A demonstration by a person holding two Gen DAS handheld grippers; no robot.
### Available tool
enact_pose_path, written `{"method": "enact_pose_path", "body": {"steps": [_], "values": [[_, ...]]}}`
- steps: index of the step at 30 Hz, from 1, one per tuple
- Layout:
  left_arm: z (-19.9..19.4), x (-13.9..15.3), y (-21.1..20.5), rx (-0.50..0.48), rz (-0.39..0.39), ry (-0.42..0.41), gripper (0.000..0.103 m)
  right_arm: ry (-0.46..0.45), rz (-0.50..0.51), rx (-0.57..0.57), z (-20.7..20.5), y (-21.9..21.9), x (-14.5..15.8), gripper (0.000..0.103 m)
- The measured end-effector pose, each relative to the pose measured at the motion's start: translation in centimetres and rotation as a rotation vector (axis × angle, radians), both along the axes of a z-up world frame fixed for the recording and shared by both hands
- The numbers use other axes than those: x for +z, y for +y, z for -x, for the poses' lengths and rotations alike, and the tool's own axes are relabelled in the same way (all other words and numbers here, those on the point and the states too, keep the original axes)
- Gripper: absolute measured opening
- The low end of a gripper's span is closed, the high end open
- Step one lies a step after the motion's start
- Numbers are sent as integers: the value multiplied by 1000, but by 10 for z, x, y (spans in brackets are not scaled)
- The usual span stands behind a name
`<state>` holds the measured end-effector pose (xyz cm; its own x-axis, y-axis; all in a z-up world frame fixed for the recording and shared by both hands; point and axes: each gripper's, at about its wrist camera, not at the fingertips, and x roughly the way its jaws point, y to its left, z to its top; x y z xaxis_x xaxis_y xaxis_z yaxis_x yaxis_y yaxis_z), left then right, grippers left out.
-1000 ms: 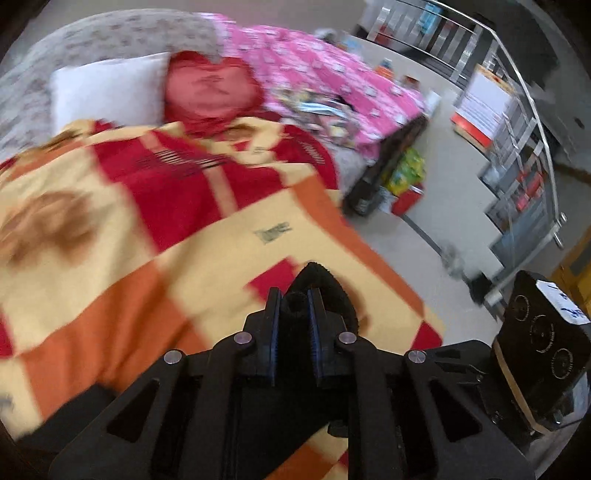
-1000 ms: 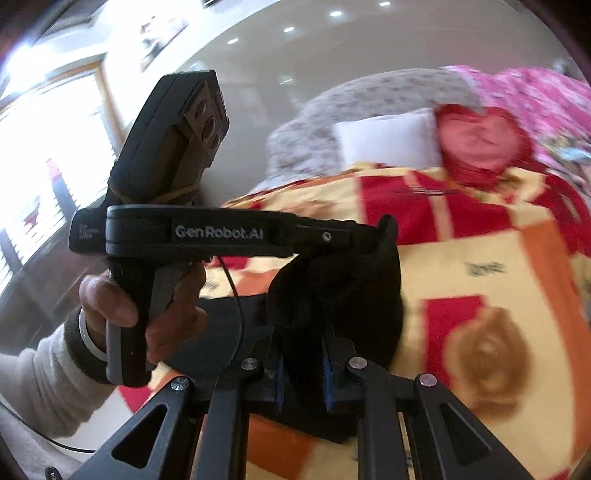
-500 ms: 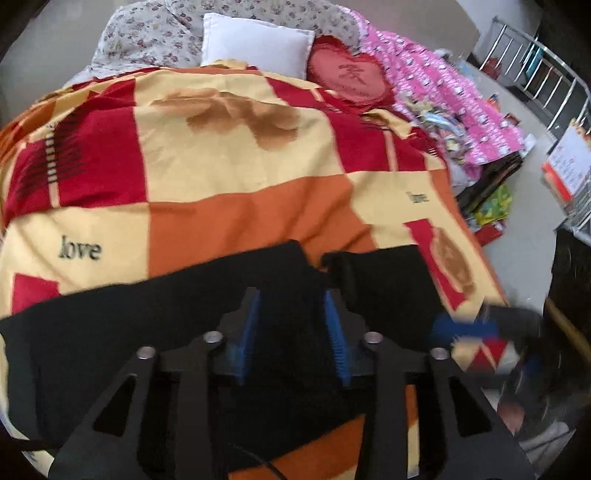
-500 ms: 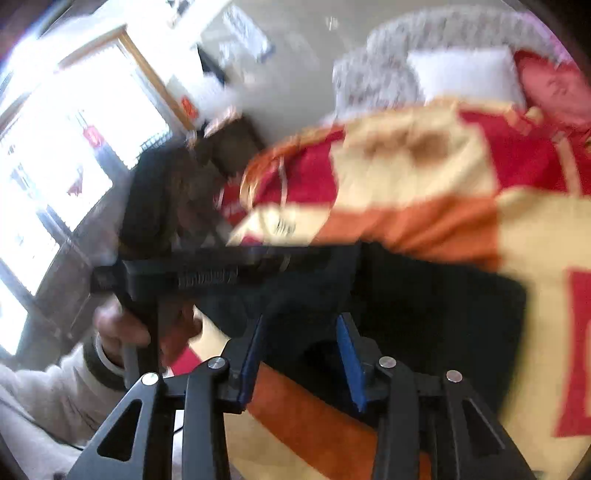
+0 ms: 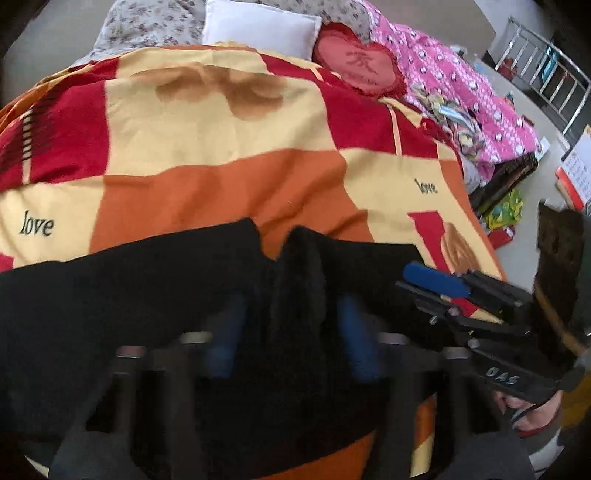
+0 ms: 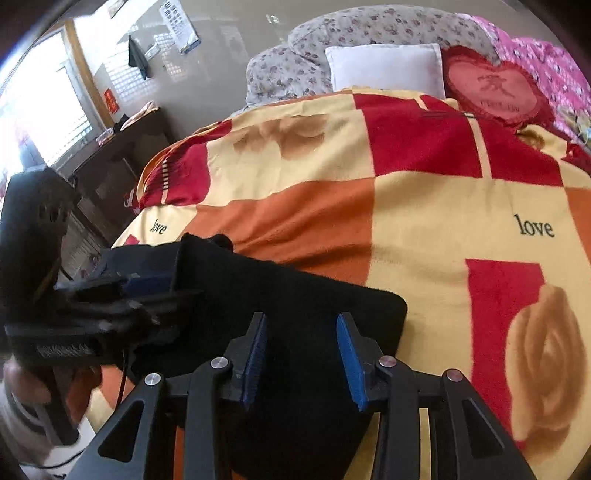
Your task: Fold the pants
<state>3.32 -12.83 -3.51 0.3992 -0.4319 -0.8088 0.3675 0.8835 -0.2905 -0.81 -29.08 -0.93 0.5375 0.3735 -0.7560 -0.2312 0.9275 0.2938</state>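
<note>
Black pants lie across the near edge of a bed on a red, orange and yellow checked blanket. A raised fold of the fabric stands between the fingers of my left gripper, which is open and blurred. My right gripper is open over the pants' right end. The right gripper also shows in the left wrist view, and the left gripper in the right wrist view, beside the pants.
A white pillow and a red heart cushion lie at the bed's head. A pink quilt lies to the right. A dark wooden cabinet stands left of the bed, and a metal rack beyond its right side.
Both grippers were shut on the black pants a second ago. They have lowered the pants onto the blanket and opened, letting go of the fabric.
</note>
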Motion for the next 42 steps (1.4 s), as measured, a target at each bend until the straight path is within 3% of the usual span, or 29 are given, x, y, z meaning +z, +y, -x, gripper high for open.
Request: {"method": "enact_pose_path", "body": {"steps": [1,2,3,8,12,14,21,24,31,39,42], "values": [[1,1,1,2,-9,-5,27,1,4,-3,6,-1,6,38],[2,3,5,-4,6,-3,16,-3,9,2,9,1,12,38],[4,4,9,-15,25,10,14,-12,16,13,12,3,17,39],[17,7,24,-4,3,-6,14,-32,44,77,24,18,29,39],[15,-3,20,23,-6,-24,14,10,110,112,27,39,6,39],[15,-3,19,30,-8,-37,14,-33,162,112,31,46,4,39],[23,1,20,70,-33,-73,25,-43,184,131,41,50,21,39],[27,3,22,85,-47,-82,32,-3,186,124,44,51,9,39],[43,19,42,112,-110,-133,32,29,135,135,41,54,16,40],[62,32,99,216,-123,-138,33,-46,203,160,20,93,31,40],[69,36,123,270,-107,-134,50,-45,262,150,0,108,21,40]]}}
